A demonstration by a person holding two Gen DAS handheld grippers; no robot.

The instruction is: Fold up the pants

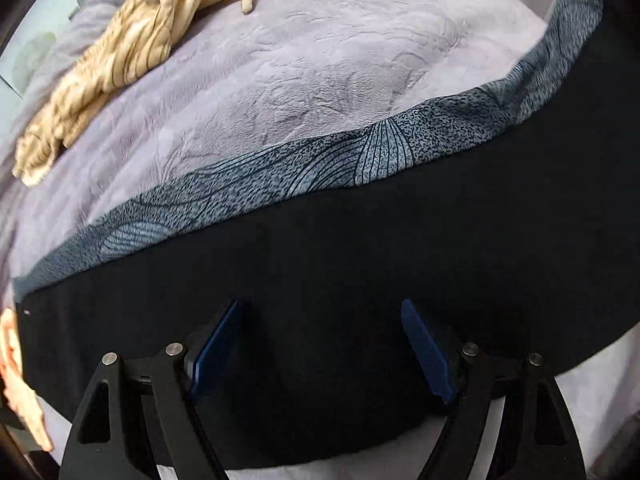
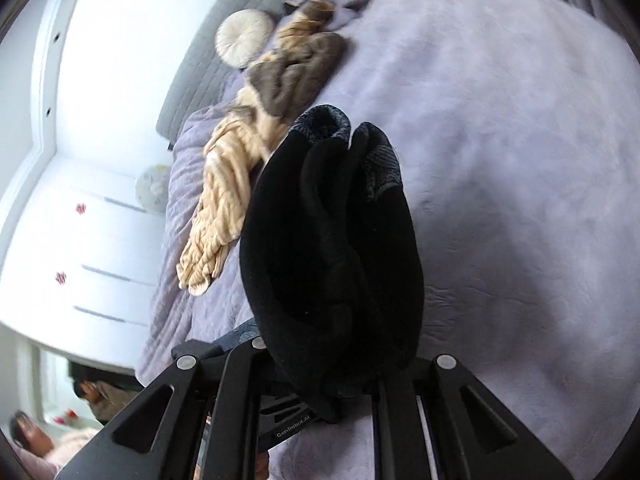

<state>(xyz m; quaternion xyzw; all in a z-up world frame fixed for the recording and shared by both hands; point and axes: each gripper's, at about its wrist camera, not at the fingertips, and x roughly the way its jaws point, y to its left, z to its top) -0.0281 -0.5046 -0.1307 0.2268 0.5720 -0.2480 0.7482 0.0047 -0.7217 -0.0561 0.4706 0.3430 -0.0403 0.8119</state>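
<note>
The black pants (image 1: 360, 264) with a blue-grey patterned band (image 1: 320, 160) lie stretched across the lavender bed cover in the left wrist view. My left gripper (image 1: 322, 312) is open, its blue pads (image 1: 218, 344) spread just above the black cloth, holding nothing. In the right wrist view my right gripper (image 2: 336, 364) is shut on a bunched end of the black pants (image 2: 332, 248), which hangs in folds over the fingers and hides the fingertips. The patterned band shows at the top of the bunch (image 2: 320, 120).
A crumpled beige striped garment (image 1: 120, 52) lies on the lavender blanket (image 1: 300, 60) at the far left; it also shows in the right wrist view (image 2: 228, 184). A round cream cushion (image 2: 242, 36) leans on the grey headboard. White drawers (image 2: 80, 240) stand beside the bed.
</note>
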